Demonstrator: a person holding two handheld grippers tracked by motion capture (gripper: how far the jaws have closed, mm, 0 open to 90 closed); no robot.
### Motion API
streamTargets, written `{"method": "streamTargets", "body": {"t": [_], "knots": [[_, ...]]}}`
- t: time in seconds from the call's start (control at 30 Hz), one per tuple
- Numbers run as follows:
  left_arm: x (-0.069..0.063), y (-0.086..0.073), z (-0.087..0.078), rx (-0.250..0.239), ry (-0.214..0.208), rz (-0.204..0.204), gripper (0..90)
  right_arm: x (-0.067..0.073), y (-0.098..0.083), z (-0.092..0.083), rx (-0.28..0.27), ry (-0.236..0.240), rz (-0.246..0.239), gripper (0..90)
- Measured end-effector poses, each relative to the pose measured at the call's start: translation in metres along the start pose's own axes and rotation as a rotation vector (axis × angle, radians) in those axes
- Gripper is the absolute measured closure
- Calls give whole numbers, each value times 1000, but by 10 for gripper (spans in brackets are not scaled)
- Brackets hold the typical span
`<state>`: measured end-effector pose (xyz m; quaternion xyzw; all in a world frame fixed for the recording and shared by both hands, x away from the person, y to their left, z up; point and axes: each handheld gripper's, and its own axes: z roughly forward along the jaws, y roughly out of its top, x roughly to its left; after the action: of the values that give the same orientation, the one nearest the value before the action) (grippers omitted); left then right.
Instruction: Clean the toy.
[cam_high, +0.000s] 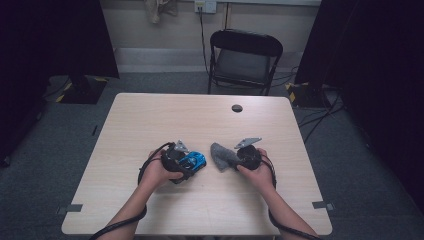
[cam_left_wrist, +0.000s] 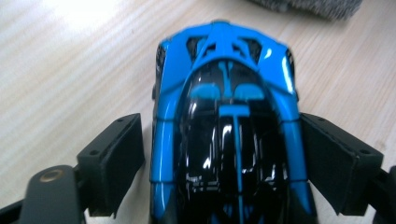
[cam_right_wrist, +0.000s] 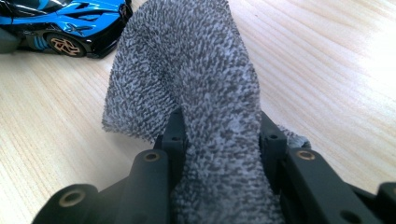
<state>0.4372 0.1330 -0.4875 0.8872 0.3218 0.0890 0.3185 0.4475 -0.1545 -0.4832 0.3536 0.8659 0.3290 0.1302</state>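
Black jaws of the left gripper (cam_left_wrist: 224, 154) flank the blue toy car (cam_left_wrist: 229, 130) in the left gripper view. One pad lies against the car's side; the other stands slightly clear of the opposite side, so the grip is released with the car between the jaws. The car is a blue and black model sports car with a glossy black canopy. It rests on the wooden table (cam_left_wrist: 70, 74), in front of the person's left hand (cam_high: 159, 172) in the high view. No lettering or brand mark is legible on the car.

Right gripper (cam_right_wrist: 222, 135) jaws are closed on a grey terry cloth (cam_right_wrist: 196, 70). The cloth is pinched between both pads and stands up from them as a folded, drooping flap. In the high view the cloth (cam_high: 222, 156) lies just beside the car (cam_high: 194, 161), with a narrow strip of table between them. The right gripper view shows the car's side with a bronze-coloured wheel (cam_right_wrist: 64, 45).

Further out, a black folding chair (cam_high: 245, 57) stands behind the table. A round cable hole (cam_high: 237, 108) sits near the table's far edge.
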Motion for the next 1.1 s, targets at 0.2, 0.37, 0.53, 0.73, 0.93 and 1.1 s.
{"method": "streamTargets", "body": {"t": [0.2, 0.37, 0.53, 0.73, 0.93, 1.1], "knots": [[-1, 2, -1, -1, -17, 35, 252, 0, 0, 0, 2, -1, -1, 646], [-5, 5, -1, 26, 8, 24, 259, 0, 0, 0, 0, -2, -3, 646], [-5, 4, -2, 20, 0, 20, 261, 0, 0, 0, -1, -1, -1, 646], [-4, 8, -9, 8, -2, 16, 271, 0, 0, 0, -1, 3, 2, 647], [-4, 12, -14, 0, -2, 31, 273, 0, 1, 0, 5, -3, 0, 647], [-6, 13, -16, -4, -10, 36, 273, 0, 1, 0, 5, -3, 2, 647]]}}
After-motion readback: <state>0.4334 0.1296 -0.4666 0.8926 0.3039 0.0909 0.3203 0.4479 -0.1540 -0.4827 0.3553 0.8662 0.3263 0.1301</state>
